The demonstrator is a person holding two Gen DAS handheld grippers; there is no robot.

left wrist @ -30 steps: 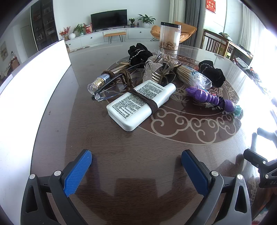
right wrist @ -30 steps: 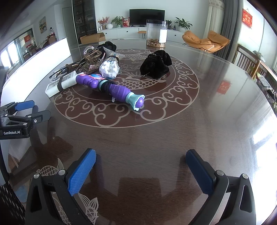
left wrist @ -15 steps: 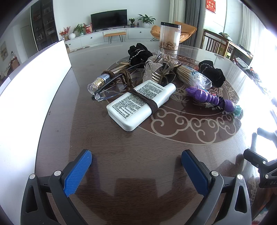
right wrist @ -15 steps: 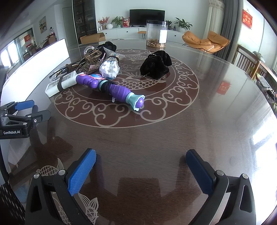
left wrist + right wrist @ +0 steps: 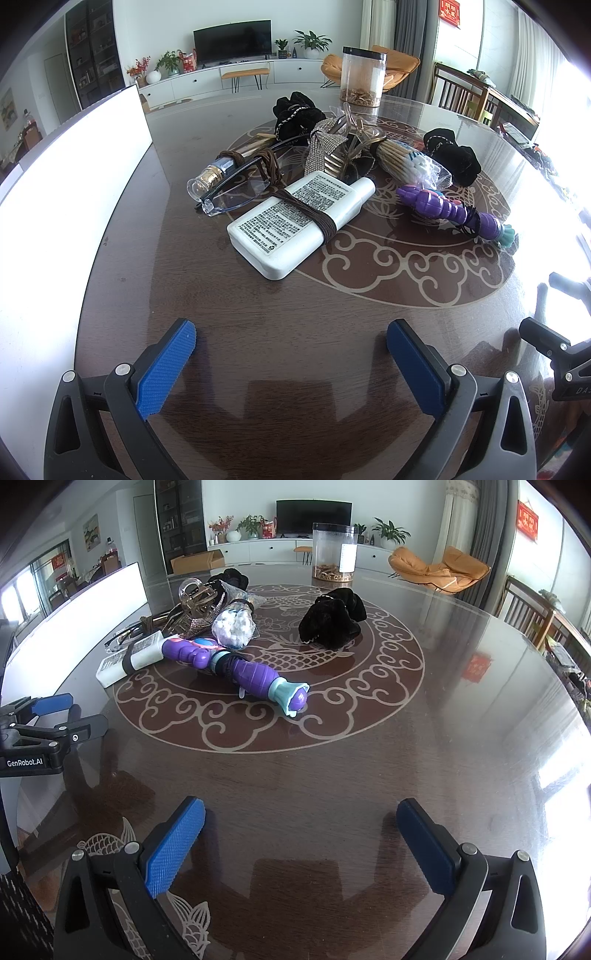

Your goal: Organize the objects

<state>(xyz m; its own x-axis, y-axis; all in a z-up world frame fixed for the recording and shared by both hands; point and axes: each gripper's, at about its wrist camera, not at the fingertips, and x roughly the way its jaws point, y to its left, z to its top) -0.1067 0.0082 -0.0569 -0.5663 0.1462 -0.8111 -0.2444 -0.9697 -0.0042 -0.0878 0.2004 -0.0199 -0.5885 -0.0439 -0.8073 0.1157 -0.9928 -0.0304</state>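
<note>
Jaws spread and empty on both grippers, near the table [image 5: 122, 280] edge; cluttered pile [image 5: 332, 173] untouched, sorting seemingly not begun.

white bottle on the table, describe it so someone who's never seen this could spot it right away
On the round table with the scroll-pattern medallion, look at the near-left end of the clutter, just ahead of the left hand-held gripper. The white bottle lies flat there beside the glasses. It is the only white, flat-sided item, with small printed text and a brown band around its middle.
</note>
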